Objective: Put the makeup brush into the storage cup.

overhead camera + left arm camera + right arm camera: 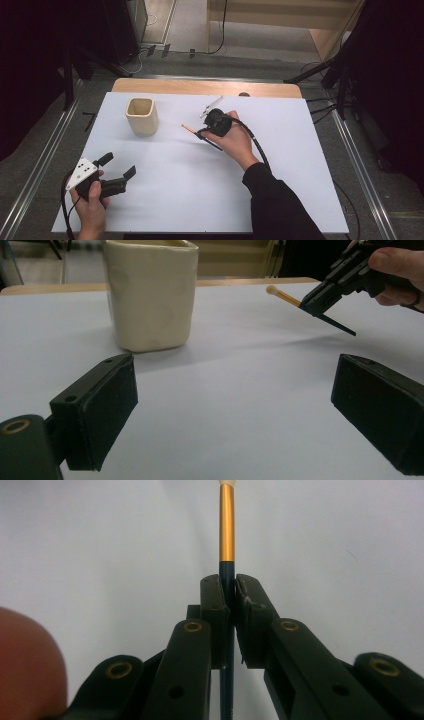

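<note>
The brush (227, 530) is slim, with a dark blue handle, a gold ferrule and a pale tip. The right gripper (228, 597) has its jaws clamped on the handle, so the ferrule and tip stick out beyond the fingertips (215, 592) above the white table (165, 190). The left gripper (235, 405) stands wide open, holding nothing, its pads (112, 405) apart over bare table. Ahead of them sits one cream cup (150, 290). One brush, one cup, two grippers.

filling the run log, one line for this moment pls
right tool: shut on brush | left tool: open | cup: upright, apart
</note>
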{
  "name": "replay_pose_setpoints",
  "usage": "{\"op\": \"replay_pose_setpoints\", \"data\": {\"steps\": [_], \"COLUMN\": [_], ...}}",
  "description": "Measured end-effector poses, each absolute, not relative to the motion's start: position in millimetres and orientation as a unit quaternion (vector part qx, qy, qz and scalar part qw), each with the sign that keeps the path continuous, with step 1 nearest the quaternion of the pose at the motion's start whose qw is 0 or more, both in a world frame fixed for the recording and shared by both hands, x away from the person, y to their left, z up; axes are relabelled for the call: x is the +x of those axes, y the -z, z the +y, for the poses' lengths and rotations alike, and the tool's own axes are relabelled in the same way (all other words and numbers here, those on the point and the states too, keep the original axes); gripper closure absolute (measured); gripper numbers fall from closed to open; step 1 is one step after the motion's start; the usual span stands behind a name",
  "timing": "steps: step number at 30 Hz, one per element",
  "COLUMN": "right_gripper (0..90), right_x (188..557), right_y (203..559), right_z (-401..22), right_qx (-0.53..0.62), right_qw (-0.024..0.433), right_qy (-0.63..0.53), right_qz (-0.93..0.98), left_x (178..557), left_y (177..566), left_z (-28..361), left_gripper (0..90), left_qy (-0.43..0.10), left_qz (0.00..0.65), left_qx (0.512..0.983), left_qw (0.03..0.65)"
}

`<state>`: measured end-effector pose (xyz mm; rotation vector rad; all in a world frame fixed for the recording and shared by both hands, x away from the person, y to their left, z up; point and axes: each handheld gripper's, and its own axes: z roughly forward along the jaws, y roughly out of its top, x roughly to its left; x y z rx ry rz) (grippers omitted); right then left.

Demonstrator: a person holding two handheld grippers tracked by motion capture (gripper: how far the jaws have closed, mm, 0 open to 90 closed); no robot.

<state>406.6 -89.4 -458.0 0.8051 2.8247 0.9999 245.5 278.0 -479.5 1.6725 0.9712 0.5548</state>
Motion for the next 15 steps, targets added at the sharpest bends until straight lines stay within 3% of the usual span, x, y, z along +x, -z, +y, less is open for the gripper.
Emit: {"op": "replay_pose_setpoints", "data": {"steps": [15], "right_gripper": [84.9], "right_x": [367], "right_y": [443], "right_z": [-133], "right_qx": [0.293], "right_qw": [0.048], "right_qy": [-0.419], "right_qz": [0.858], "left_x": [268], "left_y": [466], "left_z": [233], "left_gripper": [5.3], "left_qy": [-0.207], "left_qz": [0.368], "left_qx": [0.722], "left_qw": [0.548]}}
